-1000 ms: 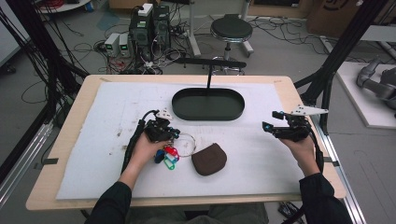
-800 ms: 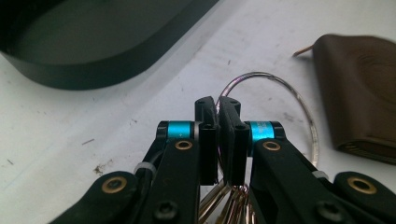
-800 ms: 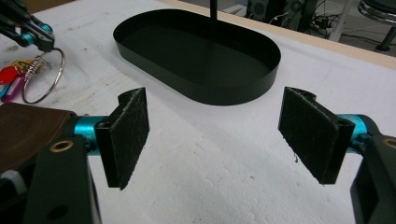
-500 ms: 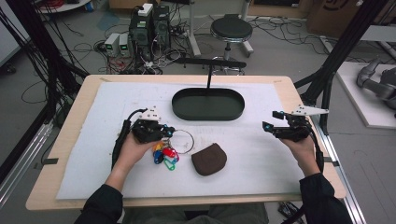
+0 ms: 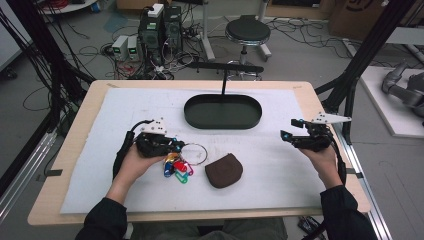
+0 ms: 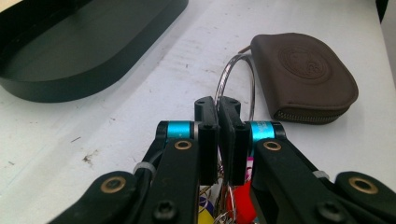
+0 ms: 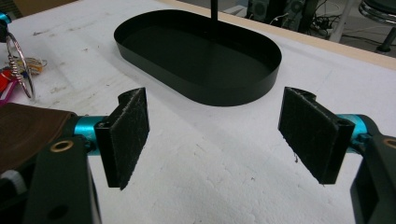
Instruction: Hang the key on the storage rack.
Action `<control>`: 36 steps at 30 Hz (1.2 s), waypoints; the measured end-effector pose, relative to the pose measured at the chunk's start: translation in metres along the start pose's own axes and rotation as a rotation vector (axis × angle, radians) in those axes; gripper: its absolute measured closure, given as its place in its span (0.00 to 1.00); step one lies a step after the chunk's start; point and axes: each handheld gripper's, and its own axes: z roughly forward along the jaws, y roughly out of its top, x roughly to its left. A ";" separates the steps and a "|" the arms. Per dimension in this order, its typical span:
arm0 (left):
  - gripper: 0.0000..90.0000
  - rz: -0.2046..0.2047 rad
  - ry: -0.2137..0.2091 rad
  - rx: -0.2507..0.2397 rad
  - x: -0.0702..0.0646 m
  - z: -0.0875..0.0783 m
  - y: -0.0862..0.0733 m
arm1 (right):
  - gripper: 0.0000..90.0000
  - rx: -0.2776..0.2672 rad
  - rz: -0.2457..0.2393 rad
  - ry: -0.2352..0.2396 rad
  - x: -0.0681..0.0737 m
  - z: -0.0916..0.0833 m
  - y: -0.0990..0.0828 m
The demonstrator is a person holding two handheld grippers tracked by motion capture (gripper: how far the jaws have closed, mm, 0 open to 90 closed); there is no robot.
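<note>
Now, start at your left side. Your left gripper (image 5: 176, 146) is squeezed tight on the thin metal key ring (image 5: 194, 153). You can see it well in the left gripper view: the two black jaws are pressed together on the ring's wire (image 6: 223, 108), and the big loop of the ring sticks out past them toward the brown pouch (image 6: 306, 77). The colored key tags (image 5: 175, 166) hang from the ring under your hand, just above or on the white mat (image 5: 100, 150); I cannot tell which.

Next, look a little to the right. The brown pouch lies flat on the mat, right beside the ring. It is much nearer to your left gripper than to your right one. The ring's loop almost touches the pouch's top corner.

Then look up the worktop (image 5: 65, 150). The black oval tray (image 5: 222, 111) sits ahead of both hands, past the ring and the pouch. Its long side runs left to right. From your left gripper it lies forward and to the right.

Last, your right gripper (image 5: 289, 135) waits at the far right, well apart from the ring. Its jaws stand wide open with nothing between them. In the right gripper view the pads (image 7: 128, 130) point at the tray (image 7: 196, 56).

I think the ring goes into the tray, so your left hand must carry it forward and right.
</note>
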 end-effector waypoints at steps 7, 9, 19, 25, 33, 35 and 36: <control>0.93 0.006 -0.029 0.020 -0.001 0.004 -0.001 | 0.28 -0.002 -0.002 0.000 -0.001 0.000 0.000; 0.90 0.004 -0.032 0.027 -0.001 0.006 -0.002 | 0.28 -0.001 -0.001 0.002 -0.001 0.000 0.000; 0.95 -0.021 -0.046 0.042 0.002 0.009 -0.004 | 0.28 0.001 0.003 0.005 -0.001 0.000 0.000; 0.96 -0.011 -0.031 0.023 0.001 0.005 -0.001 | 0.28 -0.001 0.006 0.004 -0.001 0.000 0.000; 0.96 0.000 0.009 -0.028 0.001 -0.006 0.007 | 0.28 -0.002 0.007 0.003 -0.001 0.000 0.000; 0.96 0.009 0.020 -0.050 -0.001 -0.010 0.013 | 0.28 -0.002 0.006 0.002 -0.002 0.000 0.000; 0.96 0.012 0.028 -0.053 -0.001 -0.012 0.015 | 0.28 -0.001 0.007 0.001 -0.002 0.000 0.000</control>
